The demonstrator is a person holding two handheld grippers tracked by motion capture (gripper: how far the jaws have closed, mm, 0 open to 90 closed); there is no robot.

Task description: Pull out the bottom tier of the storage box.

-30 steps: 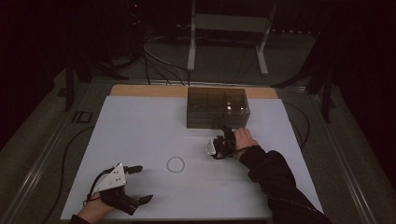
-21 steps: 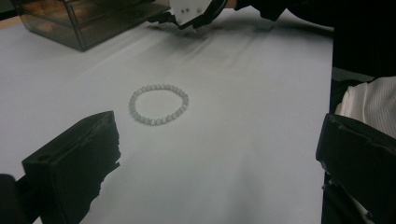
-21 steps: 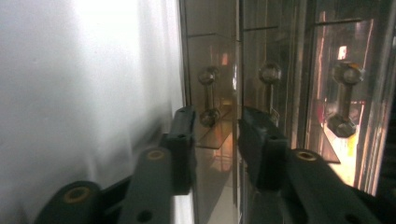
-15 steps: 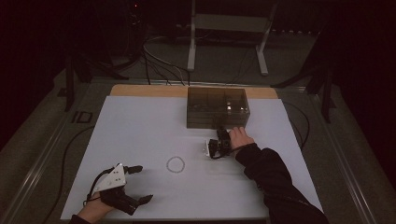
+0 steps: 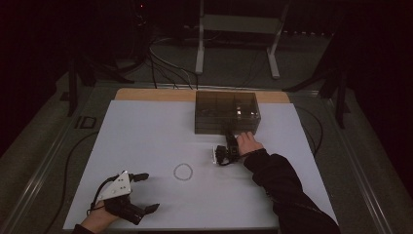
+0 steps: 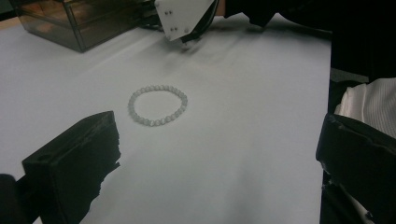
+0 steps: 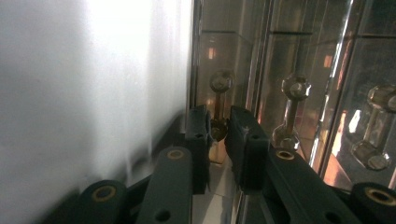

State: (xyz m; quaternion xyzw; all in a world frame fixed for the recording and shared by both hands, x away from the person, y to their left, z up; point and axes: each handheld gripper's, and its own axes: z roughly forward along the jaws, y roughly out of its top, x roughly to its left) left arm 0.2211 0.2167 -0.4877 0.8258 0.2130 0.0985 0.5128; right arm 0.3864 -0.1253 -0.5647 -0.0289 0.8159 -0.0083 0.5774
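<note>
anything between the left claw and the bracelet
Nothing visible. The left claw stands open, and bare white table lies between it and the bead bracelet, which lies flat straight ahead of its jaws.

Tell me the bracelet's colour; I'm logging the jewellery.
Pale white, pearly beads; the bracelet shows best in the left gripper view.

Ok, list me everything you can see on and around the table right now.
Box: one, smoky clear plastic with drawers, far middle of the table.
Drawer knobs: three in the right gripper view, clear and faceted, on the box front; the left knob sits between the right tongs' jaws.
Bracelet: one, pale beads, flat on the sheet near the middle.
Sheet: one, white, covering the table.
Stand: one, pale metal legs, on the floor behind.
Left tongs: black, open, near left corner.
Right tongs: black, jaws closing around the knob.
</note>
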